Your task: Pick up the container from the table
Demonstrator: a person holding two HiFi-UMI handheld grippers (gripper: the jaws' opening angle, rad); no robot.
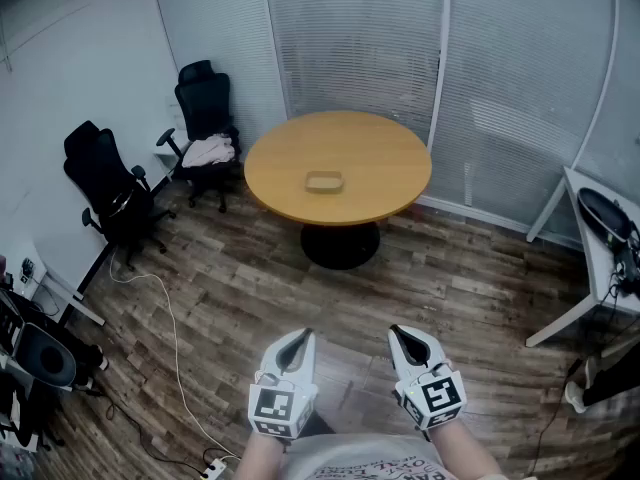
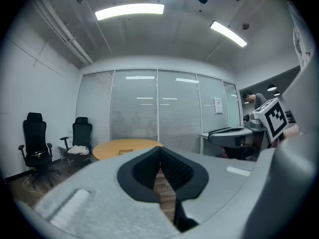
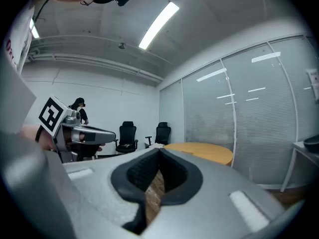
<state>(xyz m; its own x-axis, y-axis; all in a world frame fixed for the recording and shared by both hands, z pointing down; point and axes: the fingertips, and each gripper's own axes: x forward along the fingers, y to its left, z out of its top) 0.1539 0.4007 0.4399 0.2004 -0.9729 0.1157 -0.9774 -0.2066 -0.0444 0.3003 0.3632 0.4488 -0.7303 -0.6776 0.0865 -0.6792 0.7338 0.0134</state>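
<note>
On the round table (image 1: 380, 158) across the room, the container (image 1: 324, 181) lies flat on the top, a little left of centre as I see it from the head view. It is low and tan, close in colour to the tabletop, and neither gripper touches it. The table stands on a dark pedestal foot on the plank floor (image 1: 250, 278), just in front of a wall of shut blinds (image 1: 350, 38).

To the table's left I note one black chair (image 1: 207, 108) with a white cloth (image 1: 210, 151) heaped on its seat, just beside the table's edge. A second chair (image 1: 108, 183) stands further left, near the plain wall. A white cable (image 1: 170, 328) trails over the floor from that chair towards the bottom of the frame. At the right edge stands a white desk (image 1: 598, 230) with dark items on it that I cannot identify.

Both grippers are held low at the bottom of the head view, side by side and well apart from the table, pointing towards it. The left gripper (image 1: 303, 335) has its jaws pressed together at the tips; its own view shows only floor through the slit behind them. The right gripper (image 1: 397, 330) is likewise pressed together, its tips meeting and pinching nothing. Each marker cube faces up at the head camera.
</note>
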